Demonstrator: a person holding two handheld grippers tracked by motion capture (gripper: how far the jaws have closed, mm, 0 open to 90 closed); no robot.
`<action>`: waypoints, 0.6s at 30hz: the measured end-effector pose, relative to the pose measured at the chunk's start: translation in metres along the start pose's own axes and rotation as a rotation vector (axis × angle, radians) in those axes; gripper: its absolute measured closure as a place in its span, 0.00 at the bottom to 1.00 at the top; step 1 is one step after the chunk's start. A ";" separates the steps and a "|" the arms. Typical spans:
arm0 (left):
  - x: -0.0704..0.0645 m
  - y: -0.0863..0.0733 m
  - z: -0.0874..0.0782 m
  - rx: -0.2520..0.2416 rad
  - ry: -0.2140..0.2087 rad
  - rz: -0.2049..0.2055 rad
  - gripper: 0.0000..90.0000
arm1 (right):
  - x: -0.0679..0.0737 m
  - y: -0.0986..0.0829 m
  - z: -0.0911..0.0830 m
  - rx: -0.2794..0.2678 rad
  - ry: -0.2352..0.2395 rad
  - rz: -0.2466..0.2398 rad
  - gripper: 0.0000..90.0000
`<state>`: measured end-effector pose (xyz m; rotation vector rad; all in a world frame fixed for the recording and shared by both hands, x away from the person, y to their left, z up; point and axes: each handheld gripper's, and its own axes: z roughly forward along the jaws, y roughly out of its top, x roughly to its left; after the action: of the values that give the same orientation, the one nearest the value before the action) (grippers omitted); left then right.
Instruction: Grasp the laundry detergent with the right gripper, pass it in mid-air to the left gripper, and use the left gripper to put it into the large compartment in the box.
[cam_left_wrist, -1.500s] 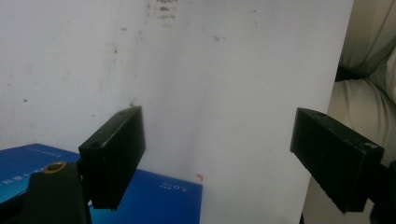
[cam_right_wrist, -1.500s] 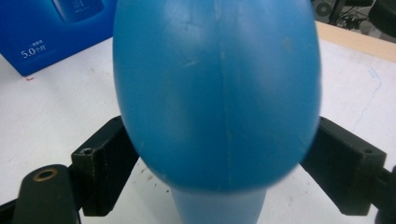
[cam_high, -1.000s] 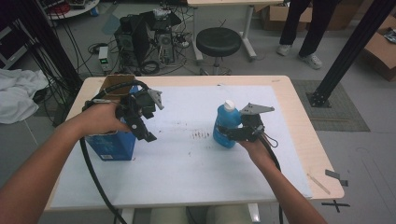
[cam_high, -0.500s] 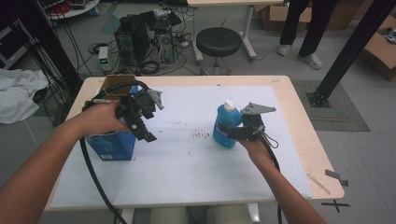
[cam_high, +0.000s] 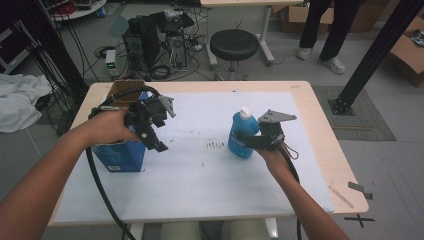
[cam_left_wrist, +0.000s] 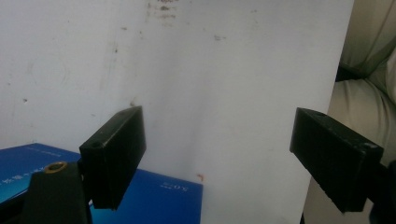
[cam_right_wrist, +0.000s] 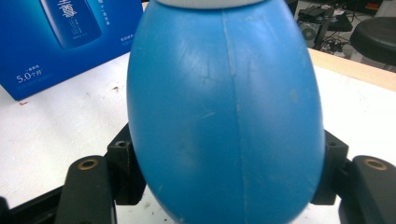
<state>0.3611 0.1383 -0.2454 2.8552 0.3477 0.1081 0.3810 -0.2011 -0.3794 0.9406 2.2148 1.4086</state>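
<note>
**Blue bottle pinched at right; left jaws spread and empty**

The right gripper (cam_high: 248, 140) is held low over the white mat (cam_high: 210, 175); its jaws are pressed against both sides of the blue bottle (cam_high: 241, 134), which stands upright on the mat with a white cap on top; in the right gripper view the bottle's rounded body (cam_right_wrist: 224, 112) is seen wedged between the two black pads. The left gripper (cam_high: 152, 139) is held above the mat beside the blue box (cam_high: 120, 155); its jaws are spread wide with nothing between them, as the left gripper view (cam_left_wrist: 219, 154) makes plain. The box is seen open-topped from above; printed text on its face (cam_right_wrist: 56, 37) is shown in the right gripper view. Farther off, a black stool (cam_high: 233, 45) is seen on the floor.
</note>
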 end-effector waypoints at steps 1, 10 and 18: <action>0.000 0.000 0.000 0.000 -0.001 0.000 0.21 | 0.000 0.000 0.000 0.000 0.001 0.001 0.35; 0.000 -0.002 0.000 -0.002 0.002 -0.004 0.21 | 0.001 -0.001 0.001 -0.005 -0.007 -0.003 0.38; 0.000 -0.002 0.000 -0.002 0.001 -0.004 0.21 | 0.003 0.000 0.000 -0.013 -0.012 -0.022 0.46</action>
<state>0.3608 0.1398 -0.2459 2.8526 0.3529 0.1092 0.3789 -0.1995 -0.3794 0.9147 2.1982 1.4027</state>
